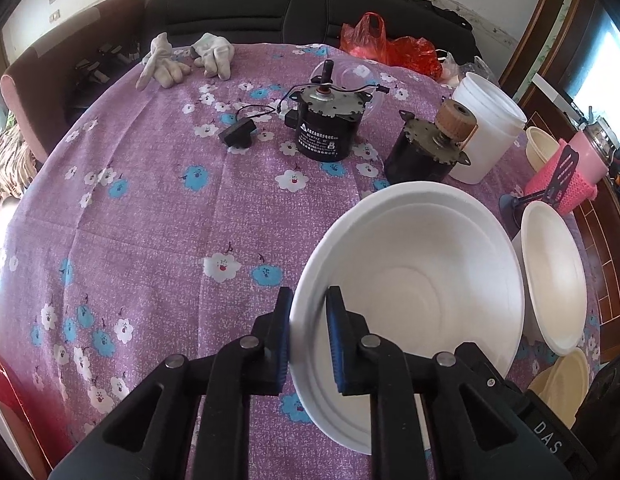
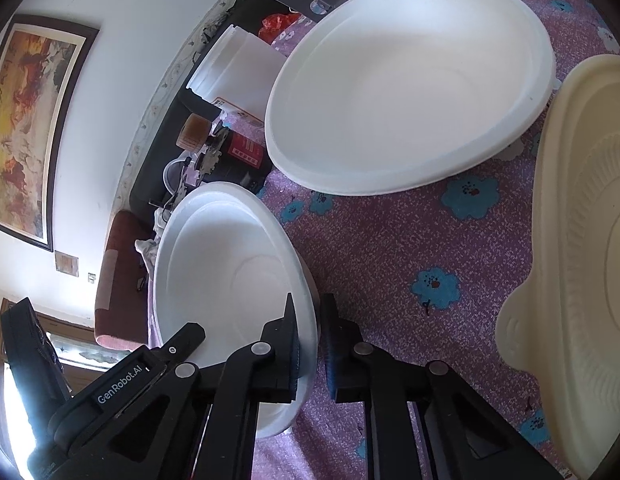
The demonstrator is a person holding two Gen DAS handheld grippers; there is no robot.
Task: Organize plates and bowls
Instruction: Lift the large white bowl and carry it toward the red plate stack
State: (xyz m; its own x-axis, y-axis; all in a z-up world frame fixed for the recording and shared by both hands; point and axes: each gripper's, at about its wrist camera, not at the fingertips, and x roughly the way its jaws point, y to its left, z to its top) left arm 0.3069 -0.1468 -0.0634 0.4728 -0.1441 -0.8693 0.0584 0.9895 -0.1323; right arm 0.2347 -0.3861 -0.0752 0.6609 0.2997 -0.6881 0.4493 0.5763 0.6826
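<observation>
A white foam bowl is held tilted over the purple floral tablecloth. My left gripper is shut on its left rim. My right gripper is shut on the opposite rim of the same bowl. A second white bowl sits to the right; it shows large in the right wrist view. A cream plate lies beside it, also seen in the left wrist view.
Two black motors and a white bucket stand behind the bowls. A pink basket with a black spatula is at the right edge. White gloves and a red bag lie at the far side.
</observation>
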